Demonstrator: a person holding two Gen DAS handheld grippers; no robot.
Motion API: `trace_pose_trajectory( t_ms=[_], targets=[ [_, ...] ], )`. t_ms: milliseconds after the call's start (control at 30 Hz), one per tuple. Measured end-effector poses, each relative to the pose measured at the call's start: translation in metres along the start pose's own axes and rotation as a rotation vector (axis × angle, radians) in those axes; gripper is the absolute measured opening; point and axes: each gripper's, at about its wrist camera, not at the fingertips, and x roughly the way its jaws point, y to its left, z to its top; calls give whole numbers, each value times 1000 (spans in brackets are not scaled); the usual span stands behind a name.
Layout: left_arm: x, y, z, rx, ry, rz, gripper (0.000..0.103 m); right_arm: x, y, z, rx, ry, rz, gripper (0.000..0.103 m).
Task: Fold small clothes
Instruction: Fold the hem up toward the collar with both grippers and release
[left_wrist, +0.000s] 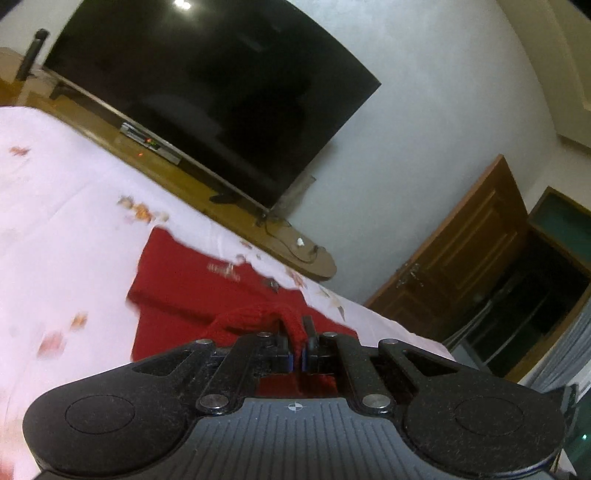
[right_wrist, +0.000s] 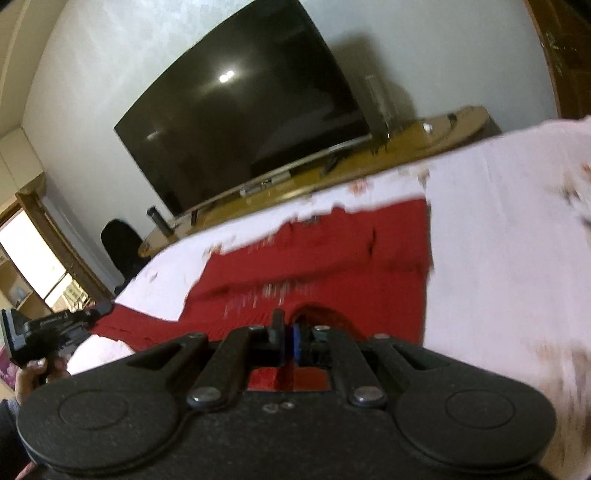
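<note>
A small red knitted garment (left_wrist: 192, 280) lies spread on a white bedsheet with orange flower prints (left_wrist: 66, 192). My left gripper (left_wrist: 297, 334) is shut on a red knit edge of the garment, lifted a little off the bed. My right gripper (right_wrist: 288, 332) is shut on another edge of the red garment (right_wrist: 332, 258), which stretches away from it across the sheet (right_wrist: 498, 240). The left gripper also shows at the left edge of the right wrist view (right_wrist: 99, 310), pinching the garment's far corner.
A large black TV (left_wrist: 207, 96) stands on a low wooden shelf (left_wrist: 177, 184) beyond the bed, with a set-top box (left_wrist: 151, 142) and cables. A wooden door (left_wrist: 461, 258) is at the right. A dark chair (right_wrist: 122, 243) stands by the shelf's end.
</note>
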Motion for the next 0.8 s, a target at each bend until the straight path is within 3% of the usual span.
trace_pose_trajectory(
  t_ms=[133,300,600,700,767,800],
  targets=[
    [55,17,39,-10,20,6,4,45,-17,52,30,-19,6,5],
    [136,38,73,-13,66,36,4,111,-53,91,107,3,4,5],
    [245,89,79,-38,195,84,4,217,-122,97,315,102,-33,5],
    [264,104,75,-83,174,85,5,240,-145,96,413,94,-33,16],
    [267,110,69,-97,130,90,30,244,-152,96,428,58,-39,19],
    [262,109,67,-82,91,110,64,243,-150,96,402,38,-53,26]
  ],
)
